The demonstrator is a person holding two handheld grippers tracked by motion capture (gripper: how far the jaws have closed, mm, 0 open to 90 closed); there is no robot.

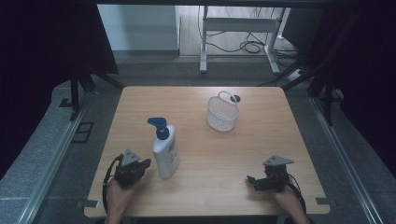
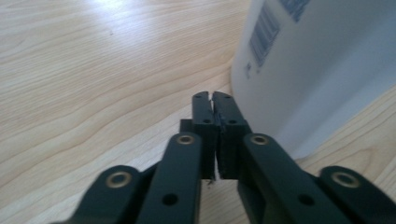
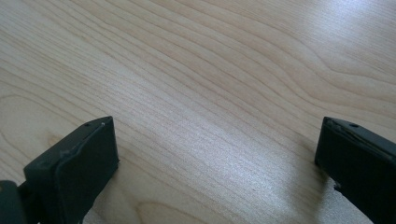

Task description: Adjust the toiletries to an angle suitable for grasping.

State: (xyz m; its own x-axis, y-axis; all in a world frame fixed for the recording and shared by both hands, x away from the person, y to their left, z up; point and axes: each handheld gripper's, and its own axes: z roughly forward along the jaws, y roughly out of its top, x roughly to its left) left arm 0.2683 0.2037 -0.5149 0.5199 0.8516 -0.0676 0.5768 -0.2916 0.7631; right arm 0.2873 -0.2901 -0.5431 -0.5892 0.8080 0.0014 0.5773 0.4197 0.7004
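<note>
1. Near the front left of the table [image 1: 261, 154], the left gripper [image 1: 145, 163] sits just beside the pump bottle [image 1: 166, 151], on the bottle's left. Its jaws are pressed together with nothing between them; in the left gripper view the joined tips [image 2: 213, 100] lie right next to the bottle's white wall [image 2: 299, 70], and I cannot tell whether they touch it.
2. Right gripper [image 1: 251, 179] rests low over bare wood at the front right, well apart from the bottle. Its jaws stand wide apart, empty; the right gripper view has plain tabletop [image 3: 210, 93] between them.
3. Bottle stands upright, white body, blue pump head, left of centre. A white mesh basket [image 1: 222, 114] with a loop handle stands farther back, right of centre, apart from the bottle.
4. Step in hand, as I judge it: the approach to the bottle, no grasp made. With jaws together the left gripper cannot take the body.
5. Next move likely calls for spreading the left jaws wide enough to straddle the bottle's body, or bringing the right gripper across. The bottle is tall and narrow-based, so a sideways nudge could tip it.
6. Surface: light wood-grain top, square, uncluttered, soft glare.
7. Room: dark curtains on both sides, grey floor, a white desk frame [image 1: 233, 28] and loose cables beyond the far edge.
</note>
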